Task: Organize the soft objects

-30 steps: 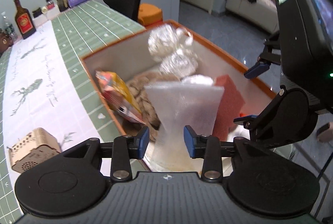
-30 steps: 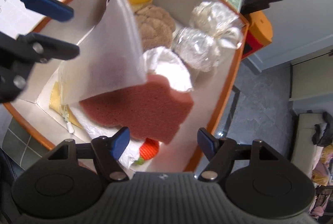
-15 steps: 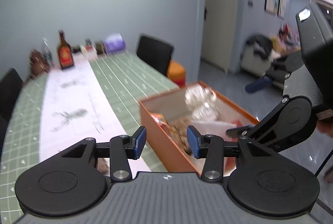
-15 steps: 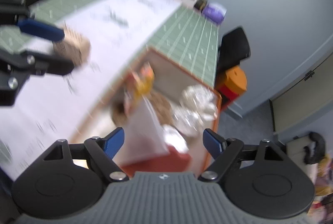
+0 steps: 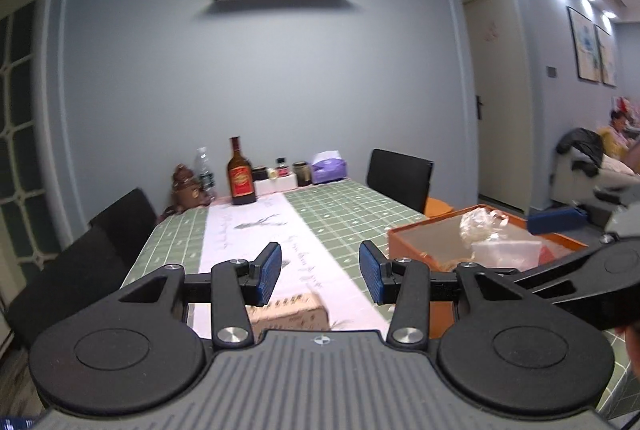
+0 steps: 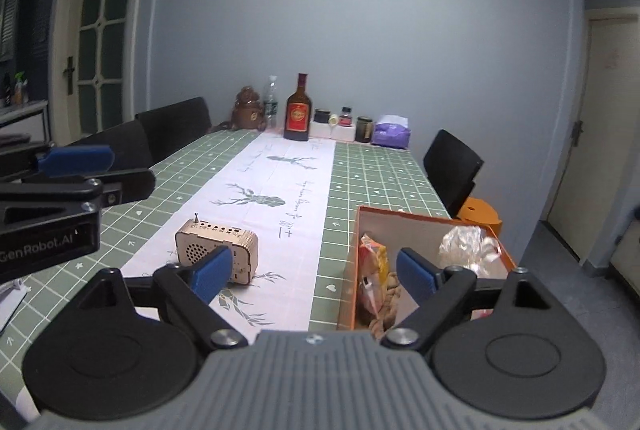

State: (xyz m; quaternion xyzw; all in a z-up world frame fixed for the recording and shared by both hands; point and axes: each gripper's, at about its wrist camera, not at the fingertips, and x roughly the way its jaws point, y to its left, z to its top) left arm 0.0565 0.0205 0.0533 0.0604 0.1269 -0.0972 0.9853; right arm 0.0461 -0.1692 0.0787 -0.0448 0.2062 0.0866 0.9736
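**Both tongs empty above the surface, soft things in the orange box**

The left tongs (image 5: 319,272) stand partly spread with nothing between the blue pads; their jaws have just been opening. The right tongs (image 6: 314,270) are spread wide, also empty, and their jaws have just been opening too. Both point along the length of the surface (image 6: 372,174), which wears a green checked cloth with a pale runner (image 6: 280,186) down its middle.

The orange box (image 6: 347,270) sits at the right edge of the surface, near the right tongs. Inside it lie the soft things: a crinkled silver foil bundle (image 6: 466,244) toward the far right corner, a yellow-and-red snack packet (image 6: 372,262) leaning against the left wall, and a coil of brown rope (image 6: 386,304) below the packet. In the left wrist view a clear plastic bag (image 5: 506,254) shows in the box, in front of the foil.

A small wooden radio (image 6: 216,248) rests on the runner, left of the box and apart from it. At the far end stand a dark bottle with a red label (image 6: 298,110), a clear water bottle (image 6: 271,102), a brown figurine (image 6: 248,108), small jars (image 6: 344,116) and a purple tissue pack (image 6: 391,132). Black chairs (image 6: 450,168) line both sides.
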